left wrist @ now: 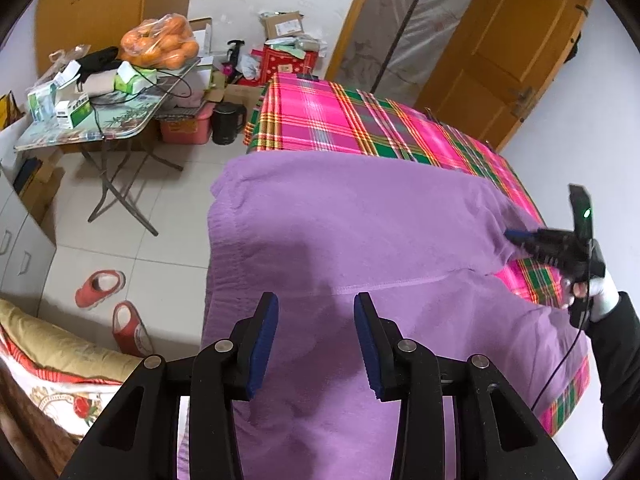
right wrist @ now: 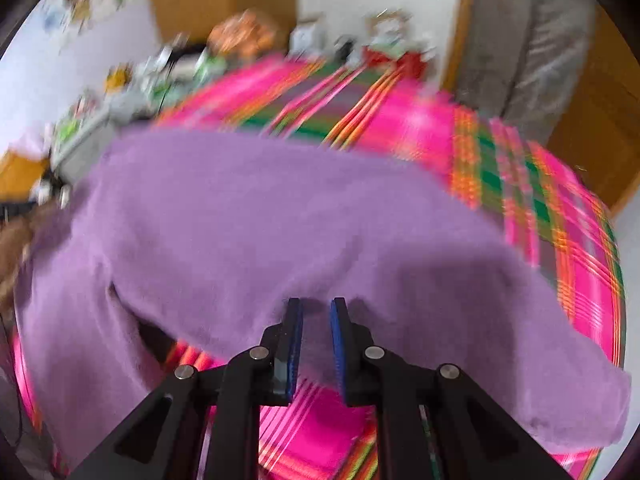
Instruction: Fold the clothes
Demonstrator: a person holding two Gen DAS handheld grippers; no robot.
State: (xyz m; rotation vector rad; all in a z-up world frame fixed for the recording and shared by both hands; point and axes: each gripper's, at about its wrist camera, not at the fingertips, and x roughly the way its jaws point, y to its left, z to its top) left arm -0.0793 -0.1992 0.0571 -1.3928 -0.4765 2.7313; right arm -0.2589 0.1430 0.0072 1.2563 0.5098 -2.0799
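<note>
A purple fleece garment [left wrist: 340,220] lies spread over a bed with a pink and green plaid cover [left wrist: 320,112]. My left gripper [left wrist: 316,300] hovers open above the garment's near part, with nothing between its blue pads. At the right, my right gripper [left wrist: 510,235] meets the garment where creases run toward its tips. In the blurred right wrist view, the right gripper [right wrist: 316,308] has its jaws close together with a raised fold of the purple garment [right wrist: 240,208] pinched between them. The plaid cover [right wrist: 540,200] shows under that fold.
Left of the bed stands a folding table [left wrist: 120,116] piled with boxes and a bag of oranges [left wrist: 160,40]. Red slippers [left wrist: 100,284] lie on the tiled floor and a black kettle [left wrist: 228,122] stands near the bed's far corner. A patterned quilt [left wrist: 52,352] is at the lower left. A person's dark sleeve [left wrist: 616,352] is at the right.
</note>
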